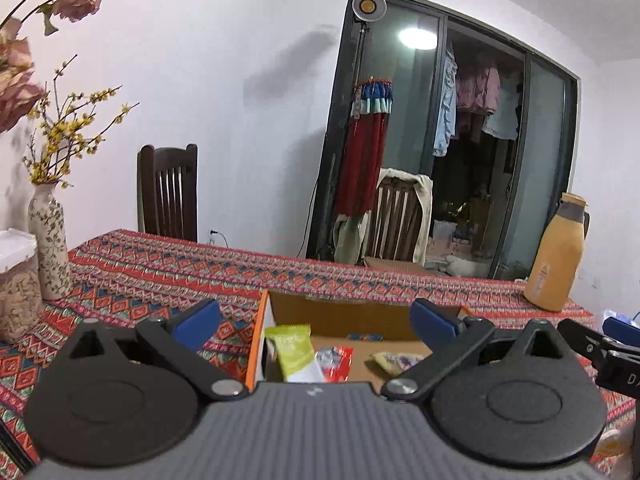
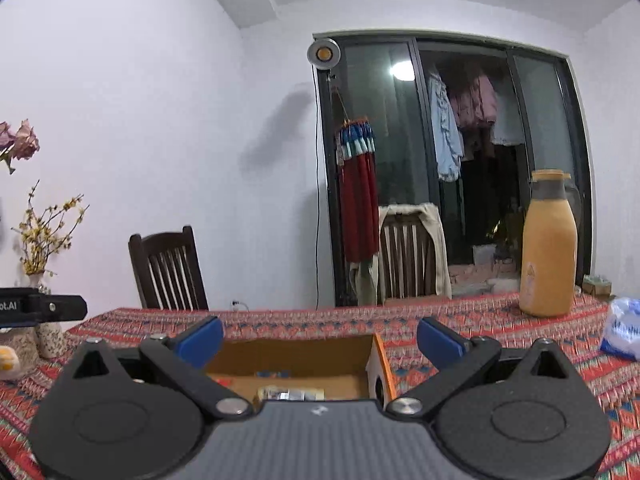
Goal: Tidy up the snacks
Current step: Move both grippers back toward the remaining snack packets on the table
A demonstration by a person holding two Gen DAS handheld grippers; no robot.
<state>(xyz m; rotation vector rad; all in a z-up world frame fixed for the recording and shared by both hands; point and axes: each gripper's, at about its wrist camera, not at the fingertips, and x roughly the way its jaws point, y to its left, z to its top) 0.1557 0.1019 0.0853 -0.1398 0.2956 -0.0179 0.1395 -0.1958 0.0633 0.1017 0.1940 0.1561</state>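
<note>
At nine o'clock on the bench [image 1: 168, 276] stood a vase [image 1: 48, 240], well apart from our work. We held the left hand-held gripper [image 1: 316, 318] with its fingers apart and empty over the cardboard box [image 1: 340, 314], probably because the snacks [image 1: 294, 350] already lay inside. The right hand-held gripper [image 2: 320, 338] hung likewise spread, empty. A bottle [image 2: 548, 248] stood at two o'clock, clear of both.
</note>
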